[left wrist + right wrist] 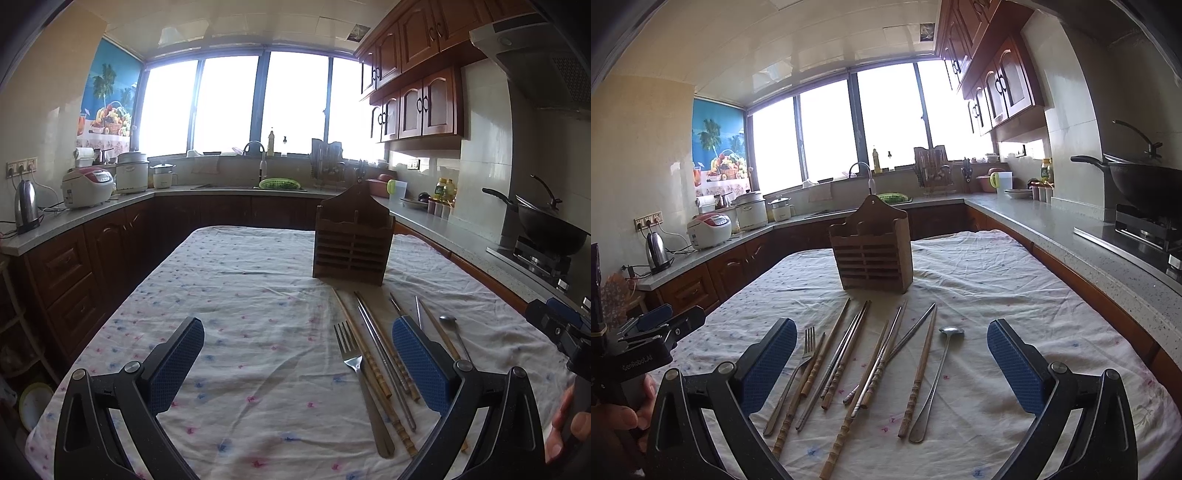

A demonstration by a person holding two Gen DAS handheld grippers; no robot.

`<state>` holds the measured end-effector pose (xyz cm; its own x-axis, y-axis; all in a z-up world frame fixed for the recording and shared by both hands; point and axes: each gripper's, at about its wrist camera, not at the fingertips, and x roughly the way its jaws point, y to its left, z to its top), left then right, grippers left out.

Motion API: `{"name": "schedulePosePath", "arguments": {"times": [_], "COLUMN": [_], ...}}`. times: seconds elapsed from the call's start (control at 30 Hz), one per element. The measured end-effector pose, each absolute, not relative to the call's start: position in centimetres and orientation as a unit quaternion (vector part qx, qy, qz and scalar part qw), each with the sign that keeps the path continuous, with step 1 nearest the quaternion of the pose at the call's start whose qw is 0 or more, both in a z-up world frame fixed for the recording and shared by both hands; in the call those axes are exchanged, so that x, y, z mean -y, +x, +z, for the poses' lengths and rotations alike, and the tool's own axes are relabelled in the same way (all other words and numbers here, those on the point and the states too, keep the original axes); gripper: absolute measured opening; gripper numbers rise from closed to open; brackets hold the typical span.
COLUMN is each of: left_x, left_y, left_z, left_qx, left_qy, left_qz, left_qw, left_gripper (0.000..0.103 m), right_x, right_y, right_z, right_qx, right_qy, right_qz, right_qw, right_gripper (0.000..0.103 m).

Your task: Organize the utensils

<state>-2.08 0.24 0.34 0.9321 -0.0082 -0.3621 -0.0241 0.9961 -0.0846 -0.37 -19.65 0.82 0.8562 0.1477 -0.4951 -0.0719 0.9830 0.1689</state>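
1. Utensils lie loose on the cloth-covered surface (997, 280), fanned out between and ahead of the right claw (892, 334), whose blue pads (772, 354) stand wide apart with nothing between them.
2. Under that released claw, from 9 o'clock toward 3 o'clock: a fork (798, 369), several bamboo chopsticks (816, 369) mixed with metal chopsticks (886, 354), and a long-handled spoon (938, 373) at the 3 o'clock end. Some sticks cross one another; all rest flat on the cloth.
3. At 12 o'clock beyond the sticks stands a slatted wooden holder (873, 258), upright, apart from the utensil tips.
4. The left claw (297, 336) is likewise spread and holds nothing. In its own view the fork (352, 363) and chopsticks (373, 369) lie just inside its 3 o'clock pad (417, 358), the spoon (448, 319) beyond that pad, and the holder (352, 243) toward 1 o'clock.
5. In the right wrist view the left claw (665, 321) shows at 9 o'clock, with the person's hand (635, 410) on its grip; in the left wrist view the right claw's body shows at 3 o'clock, its fingertips out of frame.
6. Farther out, a kitchen counter (1027, 218) wraps the room: a kettle (657, 251) and rice cooker (709, 229) at 9 to 10 o'clock, a sink tap (864, 173) under the windows at 12 o'clock, a wok (1145, 181) on the stove at 3 o'clock.
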Motion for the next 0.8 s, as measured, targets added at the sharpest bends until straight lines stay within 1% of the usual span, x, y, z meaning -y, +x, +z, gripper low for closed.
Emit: {"name": "schedulePosePath", "arguments": {"times": [0.3,0.43,0.63,0.7,0.73,0.8], "left_x": [-0.6,-0.8,-1.2,-1.2,-1.2,-1.1], "left_y": [-1.5,-0.3,3.2,4.7,5.5,7.3], "left_z": [0.1,-0.4,-1.1,-1.2,-1.4,-1.7], "left_qx": [-0.198,-0.224,-0.287,-0.306,-0.317,-0.34], "left_qy": [-0.055,-0.068,-0.092,-0.094,-0.093,-0.093], "left_qz": [0.0,-0.014,-0.059,-0.073,-0.08,-0.097], "left_qw": [0.979,0.972,0.952,0.945,0.94,0.931], "left_gripper": [0.102,0.102,0.101,0.094,0.092,0.08], "right_x": [19.8,20.0,20.8,21.1,21.2,21.5], "right_y": [-0.1,0.3,2.0,2.9,3.3,4.2], "right_z": [0.6,0.2,-0.7,-1.2,-1.6,-2.3], "right_qx": [-0.267,-0.278,-0.316,-0.334,-0.343,-0.363], "right_qy": [0.079,0.084,0.112,0.121,0.125,0.132], "right_qz": [0.057,0.062,0.088,0.093,0.094,0.096], "right_qw": [0.959,0.955,0.938,0.93,0.926,0.917], "right_gripper": [0.103,0.103,0.103,0.101,0.098,0.092]}}
